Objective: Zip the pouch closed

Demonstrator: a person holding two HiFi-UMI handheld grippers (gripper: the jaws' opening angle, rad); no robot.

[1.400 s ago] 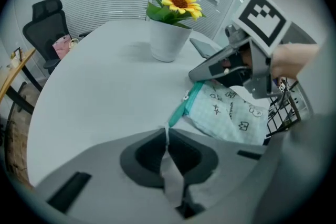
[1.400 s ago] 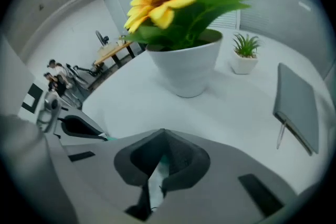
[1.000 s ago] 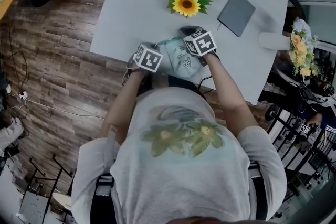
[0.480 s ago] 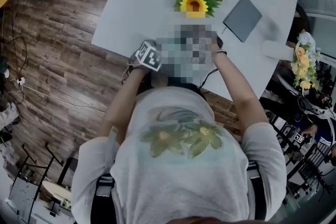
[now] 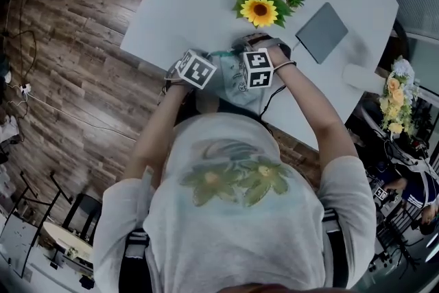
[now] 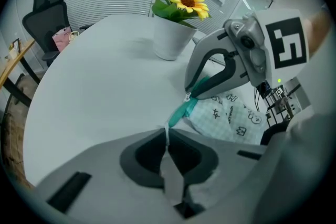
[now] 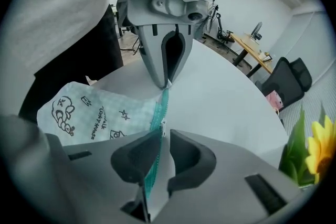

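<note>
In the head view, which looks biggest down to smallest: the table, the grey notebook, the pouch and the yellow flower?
1. white table
2. grey notebook and pouch: they look about alike, and the pouch is partly covered, so I won't rank them.
3. yellow flower

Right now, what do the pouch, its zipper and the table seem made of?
The pouch looks like soft matte fabric: it creases and bears printed doodles. Its zipper tape seems teal woven textile. The table looks like smooth, hard laminate or painted board, faintly glossy; which, I cannot tell.
</note>
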